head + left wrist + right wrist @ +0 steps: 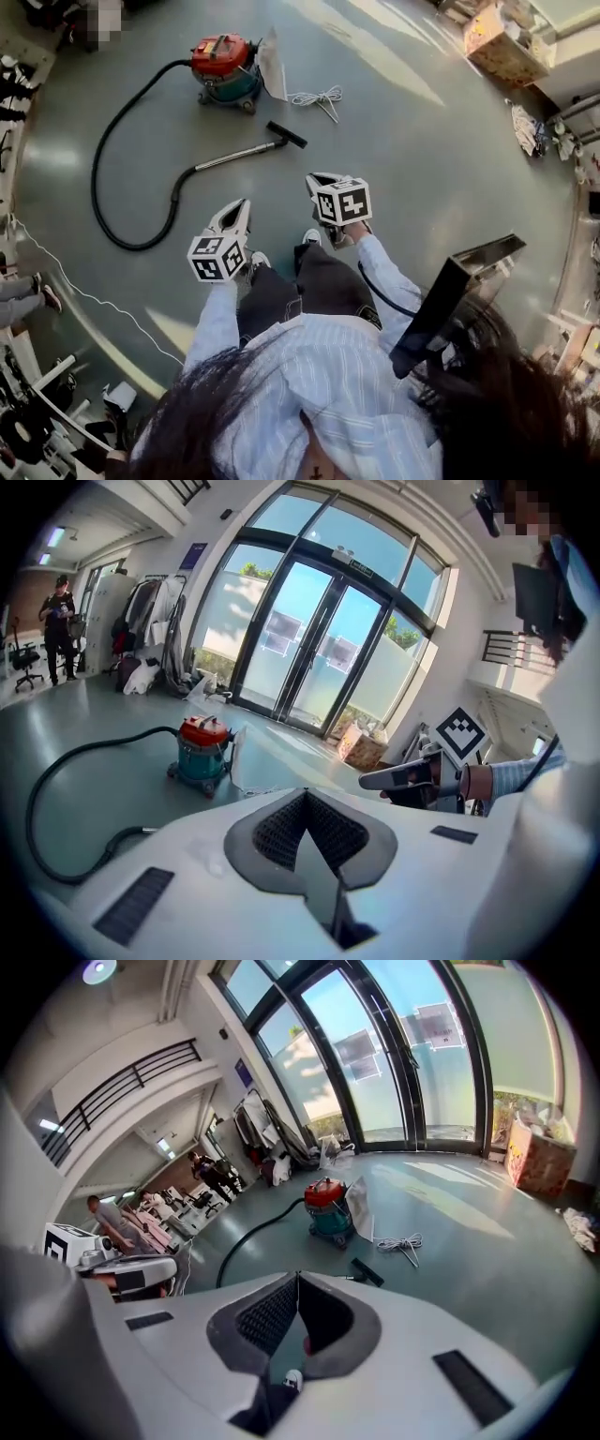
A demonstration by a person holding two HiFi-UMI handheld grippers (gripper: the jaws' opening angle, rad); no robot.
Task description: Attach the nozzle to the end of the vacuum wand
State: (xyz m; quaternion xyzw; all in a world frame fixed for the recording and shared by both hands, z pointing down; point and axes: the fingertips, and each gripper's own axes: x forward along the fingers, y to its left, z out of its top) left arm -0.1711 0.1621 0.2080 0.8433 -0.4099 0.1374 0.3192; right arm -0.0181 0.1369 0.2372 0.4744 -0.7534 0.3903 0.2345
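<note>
- L claw: jaws shut tight, pads meeting, nothing btwn them.
- R claw: same, closed and empty.
- I've got both claws up in front of the person, side by side but apart, tips aimed fwd and down, well above the floor.
- Vacuum wand lies flat on the floor ahead, well apart from both claws.
- Nozzle, black, sits crosswise at the wand's far end, touching it.
- Wand's near end runs into a black hose, which loops round to the red-topped vac canister.
- White cord bundle lies on the floor just right of the canister, near the nozzle.
</note>
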